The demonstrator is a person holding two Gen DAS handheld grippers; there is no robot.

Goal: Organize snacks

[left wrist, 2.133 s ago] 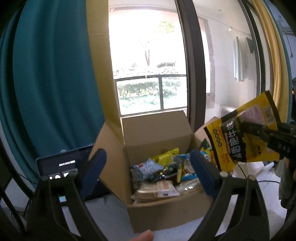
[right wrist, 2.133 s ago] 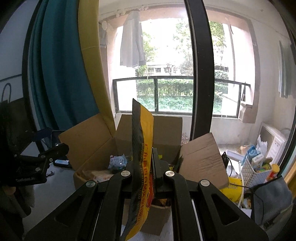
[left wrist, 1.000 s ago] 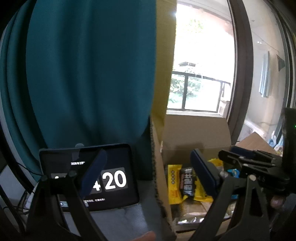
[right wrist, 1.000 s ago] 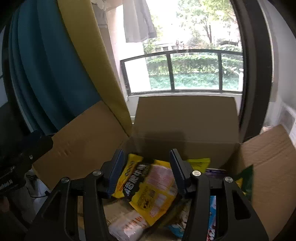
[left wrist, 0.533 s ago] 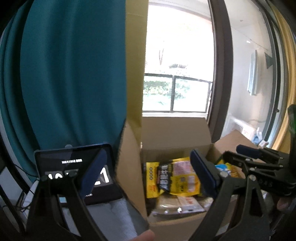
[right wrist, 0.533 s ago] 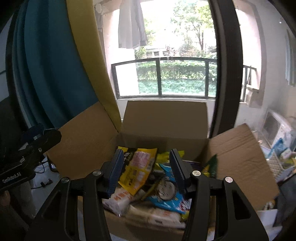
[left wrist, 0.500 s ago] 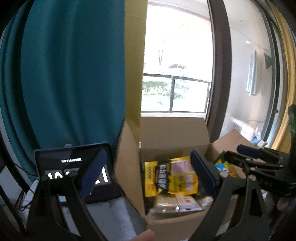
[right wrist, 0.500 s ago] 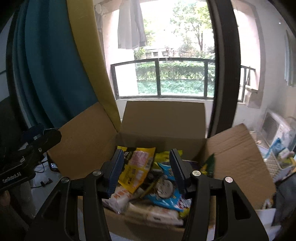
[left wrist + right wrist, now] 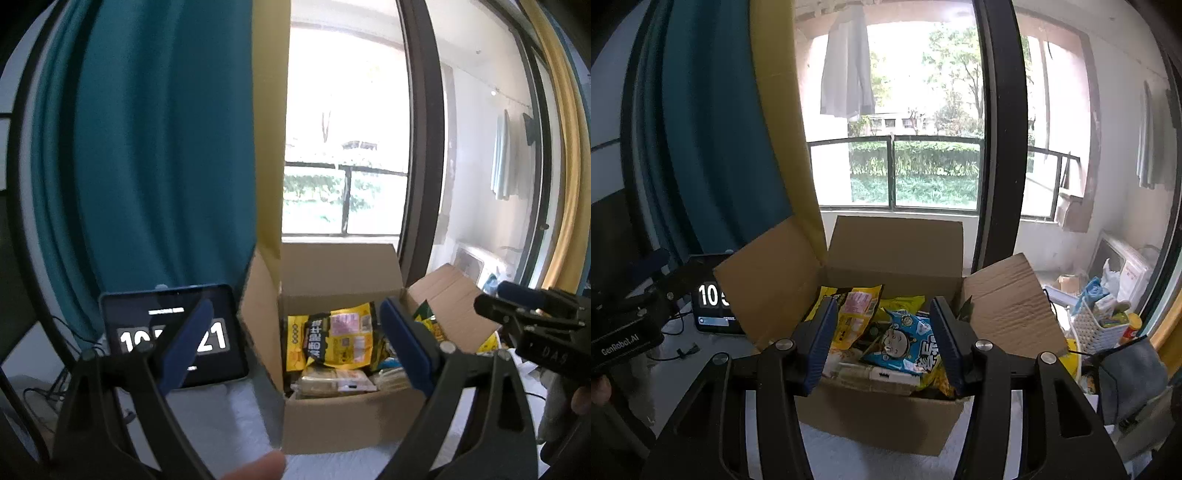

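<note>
An open cardboard box stands on a white cloth by the window, filled with snack packs. A yellow and black snack bag leans at the box's back left, on top of the others. A blue snack bag lies beside it. My left gripper is open and empty in front of the box. My right gripper is open and empty, above the box's front edge; it also shows at the right of the left wrist view.
A tablet showing a clock leans left of the box. Teal and yellow curtains hang behind. A white basket with items and a grey cloth are on the right. The box flaps stand open.
My right gripper let go of the yellow and black bag into the box, opened, and drew back. My left gripper swung left towards the tablet and then back to face the box.
</note>
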